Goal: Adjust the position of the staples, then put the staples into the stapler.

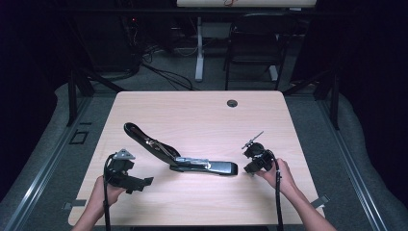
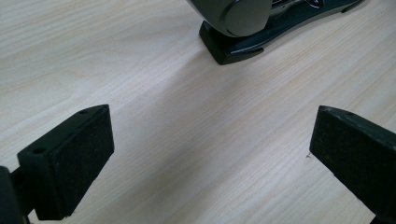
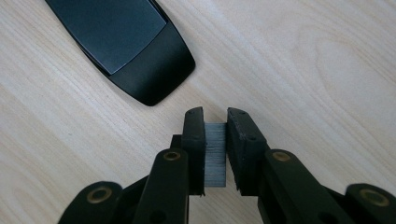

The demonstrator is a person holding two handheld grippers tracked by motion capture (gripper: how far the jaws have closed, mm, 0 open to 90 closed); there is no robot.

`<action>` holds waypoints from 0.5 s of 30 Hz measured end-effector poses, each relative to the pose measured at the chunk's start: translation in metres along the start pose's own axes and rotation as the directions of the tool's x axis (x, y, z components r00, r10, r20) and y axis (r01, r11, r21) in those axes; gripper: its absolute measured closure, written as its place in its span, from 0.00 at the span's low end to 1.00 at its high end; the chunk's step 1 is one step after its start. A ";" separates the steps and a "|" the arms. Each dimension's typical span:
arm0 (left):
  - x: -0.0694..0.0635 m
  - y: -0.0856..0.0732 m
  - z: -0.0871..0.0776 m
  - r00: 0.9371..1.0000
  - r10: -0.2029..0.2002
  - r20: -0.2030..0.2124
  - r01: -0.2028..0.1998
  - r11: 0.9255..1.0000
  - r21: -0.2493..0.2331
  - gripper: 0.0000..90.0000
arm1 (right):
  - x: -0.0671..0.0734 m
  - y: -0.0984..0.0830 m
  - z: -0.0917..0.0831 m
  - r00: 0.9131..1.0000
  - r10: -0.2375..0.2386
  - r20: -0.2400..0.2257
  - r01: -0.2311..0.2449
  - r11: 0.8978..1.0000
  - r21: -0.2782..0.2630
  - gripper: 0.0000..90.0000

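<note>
A black stapler lies swung open on the wooden table, its lid arm reaching up to the back left. In the right gripper view my right gripper is shut on a grey strip of staples, just above the tabletop and a little clear of the stapler's rounded black end. In the high view that right gripper is just right of the stapler's base. My left gripper is held low at the front left; its jaws stand wide open with nothing between them, facing the stapler's hinge end.
A round cable hole sits near the table's far edge. Beyond the table are a dark chair and a white desk leg among floor cables. Bare wood lies between the two hands in front of the stapler.
</note>
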State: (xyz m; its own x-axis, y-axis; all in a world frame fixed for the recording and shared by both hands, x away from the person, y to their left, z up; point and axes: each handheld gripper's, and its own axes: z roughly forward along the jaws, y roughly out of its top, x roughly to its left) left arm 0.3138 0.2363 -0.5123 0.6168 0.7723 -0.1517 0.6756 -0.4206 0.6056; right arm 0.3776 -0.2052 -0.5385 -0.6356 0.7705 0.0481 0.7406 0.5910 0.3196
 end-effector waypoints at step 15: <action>0.000 0.001 0.000 1.000 0.002 0.006 -0.002 1.000 0.001 0.00 | 0.001 0.001 -0.007 1.000 -0.026 0.017 0.027 0.999 -0.023 0.87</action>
State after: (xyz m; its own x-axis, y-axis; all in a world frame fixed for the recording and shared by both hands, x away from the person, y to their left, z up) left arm 0.3144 0.2360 -0.5124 0.6205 0.7687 -0.1548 0.6745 -0.4227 0.6053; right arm 0.3763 -0.2056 -0.5318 -0.6510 0.7588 0.0233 0.7183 0.6058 0.3421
